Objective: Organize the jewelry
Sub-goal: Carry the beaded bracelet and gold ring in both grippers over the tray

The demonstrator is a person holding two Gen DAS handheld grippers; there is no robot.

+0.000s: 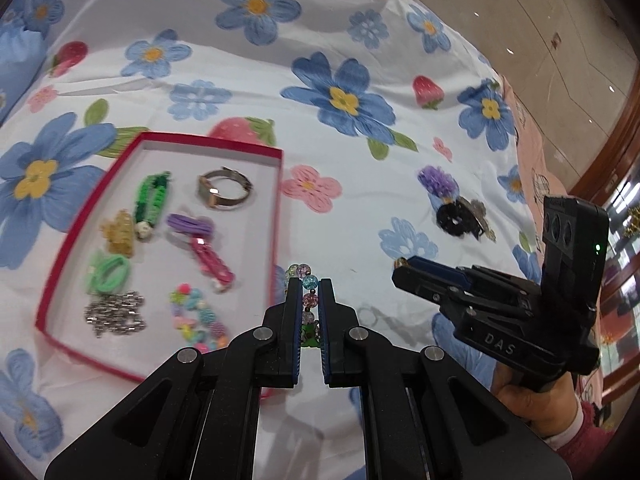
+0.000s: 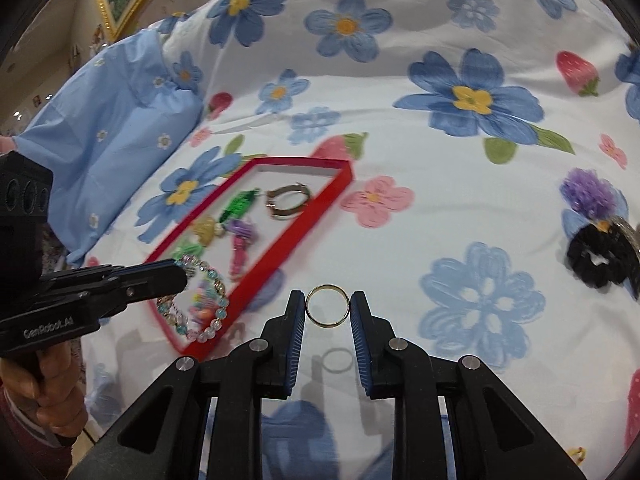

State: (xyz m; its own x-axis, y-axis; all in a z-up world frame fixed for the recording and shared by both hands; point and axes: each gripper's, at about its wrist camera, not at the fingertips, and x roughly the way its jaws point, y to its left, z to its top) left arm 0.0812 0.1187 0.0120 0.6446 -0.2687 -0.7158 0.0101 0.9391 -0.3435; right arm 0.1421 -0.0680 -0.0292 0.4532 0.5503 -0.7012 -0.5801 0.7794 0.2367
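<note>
a beaded bracelet (image 1: 307, 300) of clear, teal and pink glass beads is clamped between the closed jaws of the left gripper (image 1: 309, 286); in the right wrist view the same bracelet (image 2: 198, 300) is seen hanging as a loop from the gripper's tip, above the near right corner of the red tray (image 2: 288, 236). a thin gold ring (image 2: 328, 305) is pinched upright between the blue pads (image 2: 298, 316) of the right gripper (image 2: 328, 300), raised off the bedspread (image 2: 460, 208), on which its shadow is cast just below. in the left wrist view the right gripper (image 1: 404, 270) is seen from the side, and the ring can barely be made out at its tip.

the red tray (image 1: 278, 216) is laid on the flowered bedspread (image 1: 352, 160), toward its left side. inside the tray, a wristwatch (image 1: 225, 190) is set near the far right corner, a green braided band (image 1: 151, 196) beside it, a purple hair tie (image 1: 190, 225) and a pink braided clip (image 1: 212, 264) in the middle, a yellowish hair claw (image 1: 118, 234) and a light green hair tie (image 1: 108, 274) along the left edge, a silver chain (image 1: 116, 314) at the near left corner, and a pastel bead bracelet (image 1: 198, 320) along the near edge.

toward the right edge of the bedspread, well apart from the tray, a purple pompom (image 1: 438, 180) and a black scrunchie (image 1: 456, 220) are left touching each other. each gripper is held by a hand (image 1: 528, 404) in a dark red sleeve (image 1: 584, 444).
</note>
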